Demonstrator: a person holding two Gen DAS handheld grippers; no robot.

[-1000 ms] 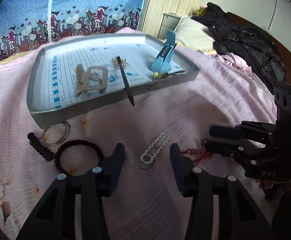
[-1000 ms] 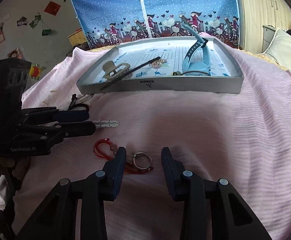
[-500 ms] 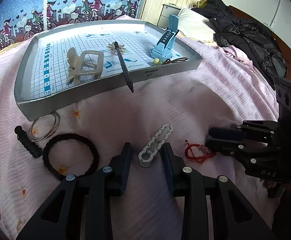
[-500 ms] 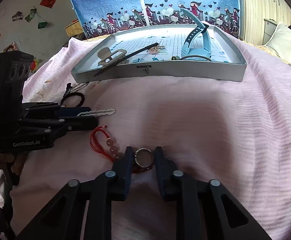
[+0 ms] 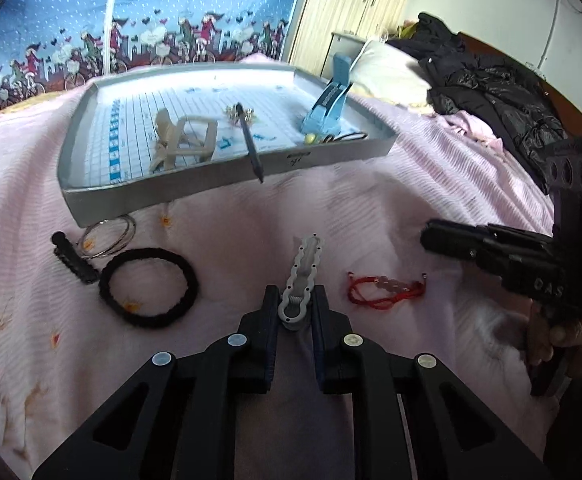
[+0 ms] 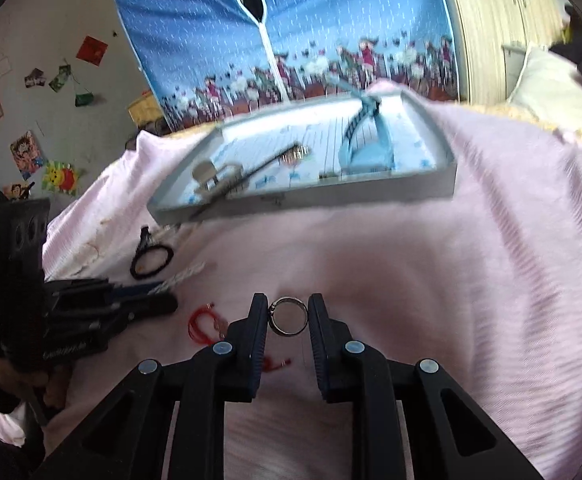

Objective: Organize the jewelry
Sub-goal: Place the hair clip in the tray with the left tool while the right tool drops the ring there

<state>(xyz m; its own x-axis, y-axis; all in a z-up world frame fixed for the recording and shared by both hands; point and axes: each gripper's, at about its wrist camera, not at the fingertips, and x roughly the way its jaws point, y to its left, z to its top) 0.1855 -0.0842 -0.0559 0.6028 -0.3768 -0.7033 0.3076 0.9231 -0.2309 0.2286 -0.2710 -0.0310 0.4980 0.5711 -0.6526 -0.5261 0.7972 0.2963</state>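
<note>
My left gripper is shut on the near end of a grey-white hair clip, whose far end points at the tray. A red string bracelet lies just right of it on the pink bedspread. My right gripper is shut on a small silver ring, held upright between the pads. In the right wrist view the red bracelet lies left of the fingers, and the left gripper sits beyond it. The grey tray holds a beige claw clip, a black hair stick and a blue watch.
A black hair tie, silver bangles and a black clip lie left of the left gripper, in front of the tray. The right gripper and a hand are at the right. A pillow and dark jacket lie beyond.
Both grippers closed: the left onto the grey-white hair clip, the right onto the silver ring. The right wrist view has tilted up and blurred, and the bracelet now lies farther from its fingers.
</note>
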